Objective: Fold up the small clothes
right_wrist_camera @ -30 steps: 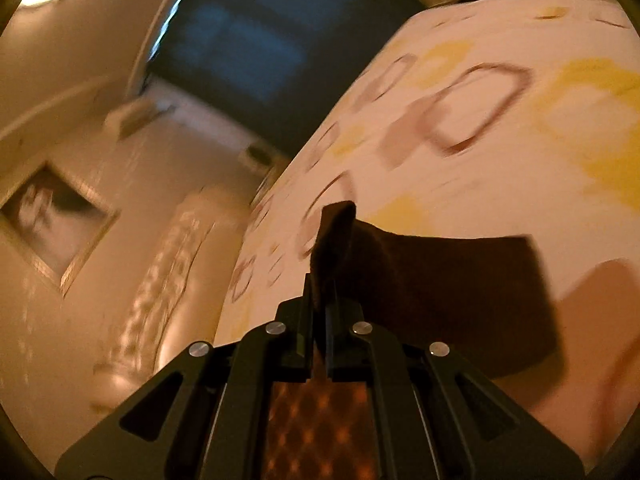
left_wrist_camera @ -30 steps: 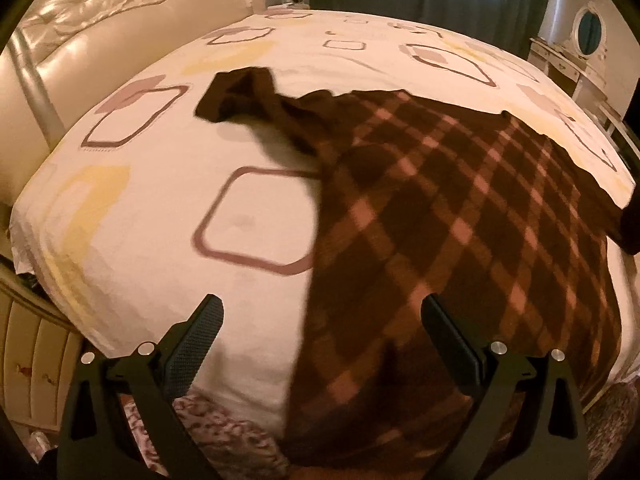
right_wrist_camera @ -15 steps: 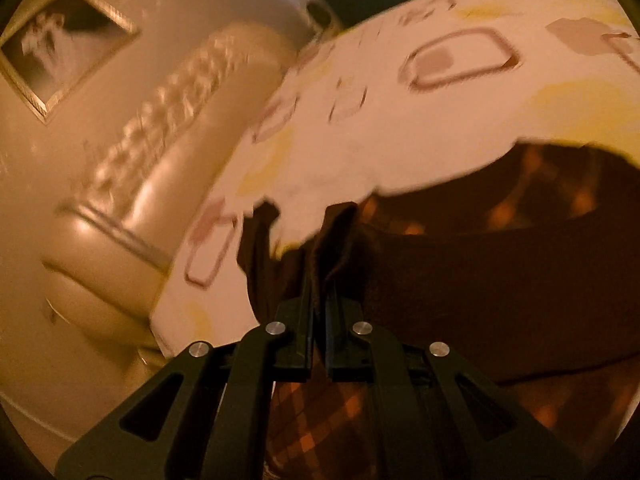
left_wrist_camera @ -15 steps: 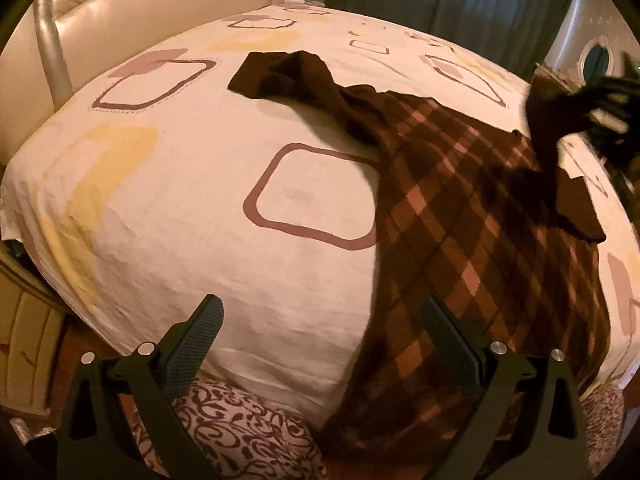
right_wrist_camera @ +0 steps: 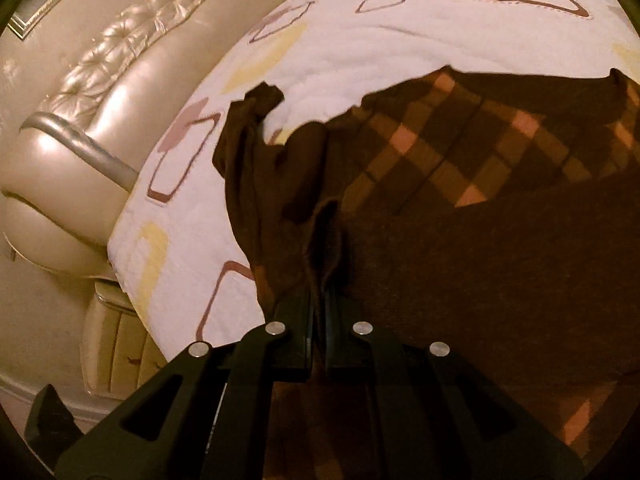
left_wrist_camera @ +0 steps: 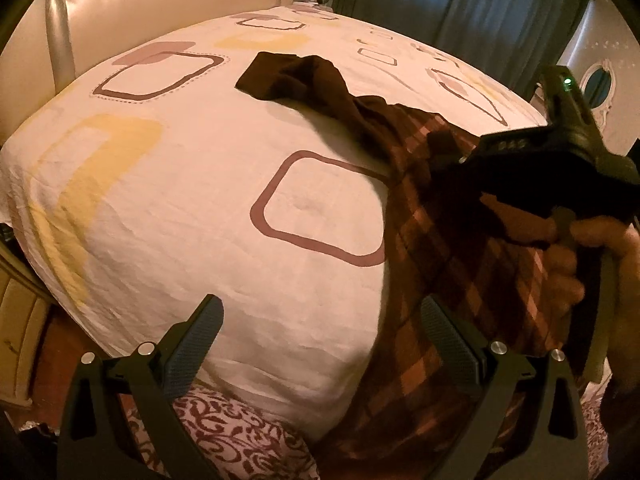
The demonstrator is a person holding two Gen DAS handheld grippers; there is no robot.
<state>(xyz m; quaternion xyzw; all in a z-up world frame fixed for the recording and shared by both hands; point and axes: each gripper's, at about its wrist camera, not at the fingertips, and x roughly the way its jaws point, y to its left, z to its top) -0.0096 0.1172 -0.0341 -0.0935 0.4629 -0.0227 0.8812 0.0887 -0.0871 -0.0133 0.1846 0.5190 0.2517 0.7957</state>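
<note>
A brown checked garment [left_wrist_camera: 452,264] with plain dark-brown sleeves lies across the right side of the bed. One sleeve [left_wrist_camera: 296,76] stretches out to the far left on the sheet. My left gripper [left_wrist_camera: 320,336] hovers open over the near bed edge, its right finger above the garment's hem, nothing between its fingers. My right gripper [right_wrist_camera: 319,300] is shut on a fold of the other dark sleeve [right_wrist_camera: 324,236] and holds it over the checked body [right_wrist_camera: 460,160]. In the left wrist view the right gripper [left_wrist_camera: 448,160] comes in from the right, with a hand [left_wrist_camera: 592,256] on its handle.
The bed wears a white sheet [left_wrist_camera: 192,208] printed with brown and yellow squares. A padded cream headboard [left_wrist_camera: 160,12] with a silver post stands at the far left. Dark curtains [left_wrist_camera: 460,4] hang behind. A patterned fabric [left_wrist_camera: 240,432] shows below the near bed edge.
My right gripper has swung the gripped sleeve from the far right side inward and down over the checked body. It now shows in the left wrist view. My left gripper has shifted a little sideways.
</note>
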